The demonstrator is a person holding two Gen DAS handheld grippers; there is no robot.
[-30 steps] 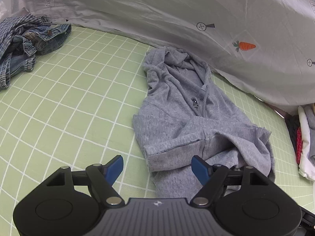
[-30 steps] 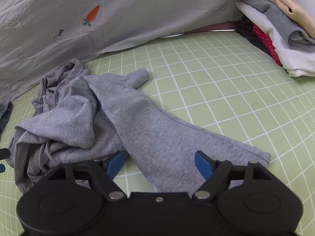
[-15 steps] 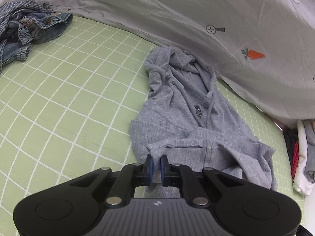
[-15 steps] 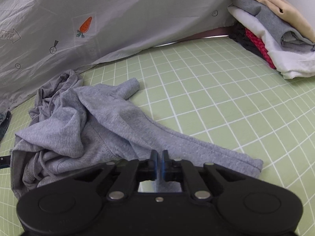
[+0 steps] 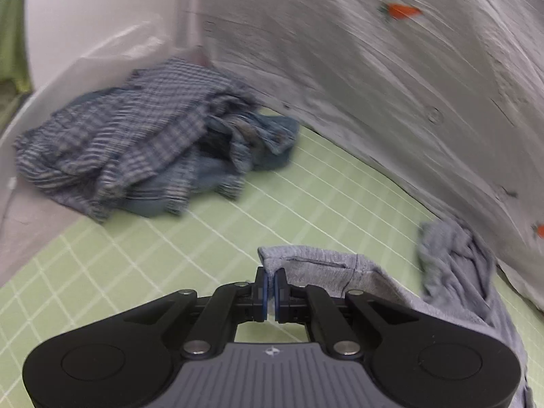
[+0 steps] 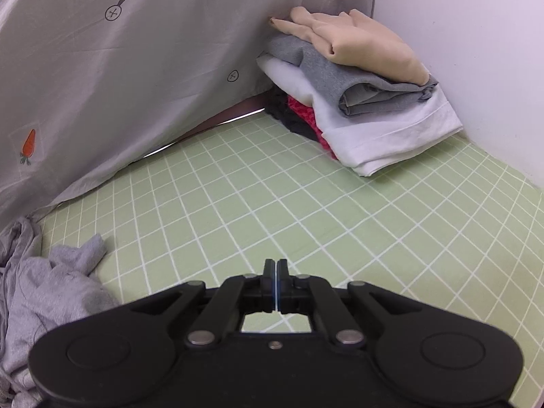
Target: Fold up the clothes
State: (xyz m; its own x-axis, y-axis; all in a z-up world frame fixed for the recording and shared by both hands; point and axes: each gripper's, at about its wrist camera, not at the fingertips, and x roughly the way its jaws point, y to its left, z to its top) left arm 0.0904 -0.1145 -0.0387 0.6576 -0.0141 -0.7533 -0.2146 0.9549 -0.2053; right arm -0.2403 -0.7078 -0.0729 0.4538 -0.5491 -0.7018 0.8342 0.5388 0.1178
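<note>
Two low wrist views angled down, close over green gridded mat (image 5: 306, 183), sharing grey hoodie (image 6: 51, 282).

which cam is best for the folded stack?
Right wrist. The folded stack sits whole and sharp against the wall on the green grid mat: beige on top, then grey, white, red and dark layers. The left wrist view doesn't show it, only blurred unfolded clothes.

Obscured and indeterminate items

Left wrist view motion-blurred; checked clothes pile (image 5: 136, 142) indistinct. Grey hoodie (image 6: 44, 292) cut by frame edge; contact with right gripper (image 6: 275, 272) hidden.
</note>
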